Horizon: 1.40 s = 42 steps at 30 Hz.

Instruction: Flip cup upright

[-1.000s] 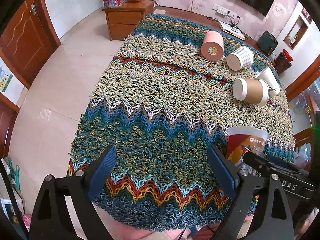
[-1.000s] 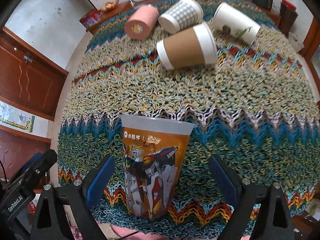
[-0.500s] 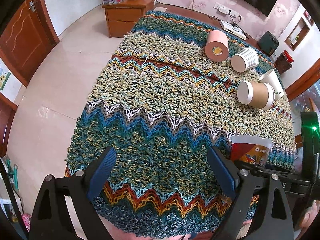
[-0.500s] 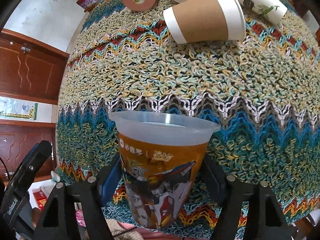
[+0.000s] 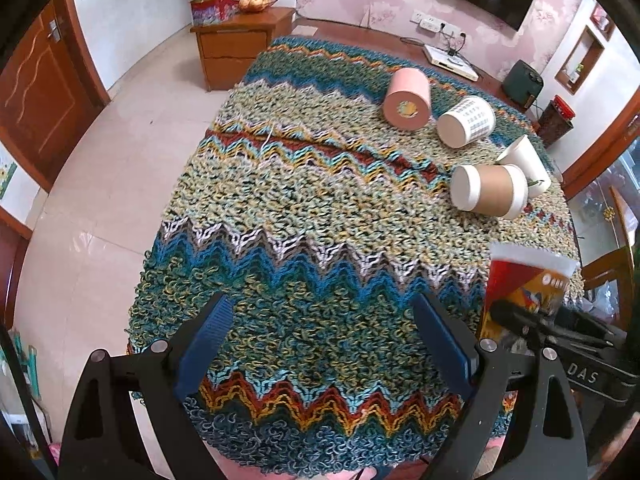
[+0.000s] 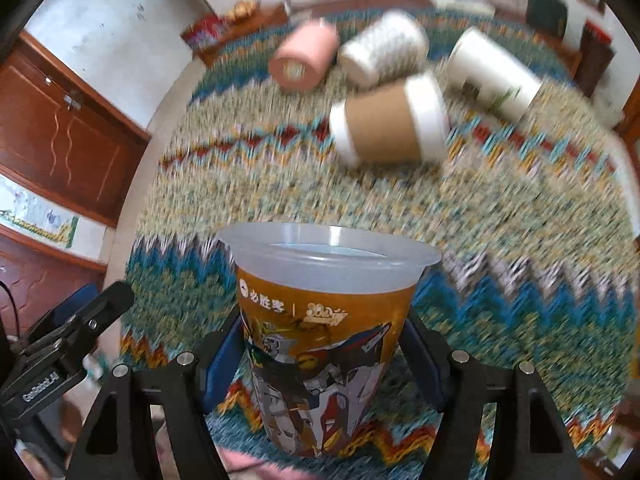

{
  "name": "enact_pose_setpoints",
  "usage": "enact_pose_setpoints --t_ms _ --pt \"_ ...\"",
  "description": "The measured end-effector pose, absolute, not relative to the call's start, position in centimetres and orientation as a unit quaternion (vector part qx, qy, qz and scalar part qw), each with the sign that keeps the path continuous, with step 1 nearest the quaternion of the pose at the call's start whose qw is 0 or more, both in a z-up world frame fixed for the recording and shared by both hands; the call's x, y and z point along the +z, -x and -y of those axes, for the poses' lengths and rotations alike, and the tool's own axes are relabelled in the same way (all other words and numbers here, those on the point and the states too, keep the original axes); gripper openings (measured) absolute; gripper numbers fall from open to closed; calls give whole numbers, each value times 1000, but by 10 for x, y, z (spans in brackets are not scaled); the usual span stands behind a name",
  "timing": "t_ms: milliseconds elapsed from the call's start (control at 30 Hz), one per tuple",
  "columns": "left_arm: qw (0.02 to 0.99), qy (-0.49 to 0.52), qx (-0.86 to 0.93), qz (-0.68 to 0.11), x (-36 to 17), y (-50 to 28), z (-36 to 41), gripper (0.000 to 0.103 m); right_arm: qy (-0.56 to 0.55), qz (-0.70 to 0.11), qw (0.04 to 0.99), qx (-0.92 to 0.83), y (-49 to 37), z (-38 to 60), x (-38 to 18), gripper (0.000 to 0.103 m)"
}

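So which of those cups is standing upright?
Only the orange robot-print cup, held in the right hand-held gripper. The pink, checked, brown-sleeved and white cups all lie on their sides.

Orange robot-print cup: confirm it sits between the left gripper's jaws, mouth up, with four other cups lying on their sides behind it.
Wrong gripper. The right wrist view shows the orange robot-print cup between the right gripper's jaws; the left gripper is empty. It is mouth up, and four cups lie on their sides behind.

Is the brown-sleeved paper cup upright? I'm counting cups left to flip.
No. The brown-sleeved paper cup lies on its side on the knitted cloth.
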<state>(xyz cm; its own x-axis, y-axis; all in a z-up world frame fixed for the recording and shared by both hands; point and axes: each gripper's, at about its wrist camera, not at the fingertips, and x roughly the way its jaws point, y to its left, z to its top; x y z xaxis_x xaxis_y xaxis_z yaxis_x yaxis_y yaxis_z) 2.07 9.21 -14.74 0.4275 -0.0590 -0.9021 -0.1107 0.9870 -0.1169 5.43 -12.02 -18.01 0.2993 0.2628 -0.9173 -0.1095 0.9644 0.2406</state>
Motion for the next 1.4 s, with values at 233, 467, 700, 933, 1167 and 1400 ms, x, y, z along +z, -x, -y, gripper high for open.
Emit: enact_pose_setpoints --t_ms 233,467,700,933,1167,1400 --pt "845 86 -2 -528 -147 -20 -80 93 5 -403 913 70 -26 128 -170 74" --pt "852 77 -7 -517 -144 -18 -68 93 34 -330 943 37 -27 120 -178 74" --pt "857 83 -6 -509 -143 -18 -66 93 26 -337 941 18 -32 127 -190 74" --pt "856 85 -7 -510 -146 -18 -65 93 45 -339 939 18 -23 119 -201 74" --pt "859 85 -8 -505 -143 -14 -64 93 62 -353 933 26 -12 114 -205 72" --pt "860 84 -13 -503 -140 -7 -62 93 77 -372 924 34 5 110 -216 70"
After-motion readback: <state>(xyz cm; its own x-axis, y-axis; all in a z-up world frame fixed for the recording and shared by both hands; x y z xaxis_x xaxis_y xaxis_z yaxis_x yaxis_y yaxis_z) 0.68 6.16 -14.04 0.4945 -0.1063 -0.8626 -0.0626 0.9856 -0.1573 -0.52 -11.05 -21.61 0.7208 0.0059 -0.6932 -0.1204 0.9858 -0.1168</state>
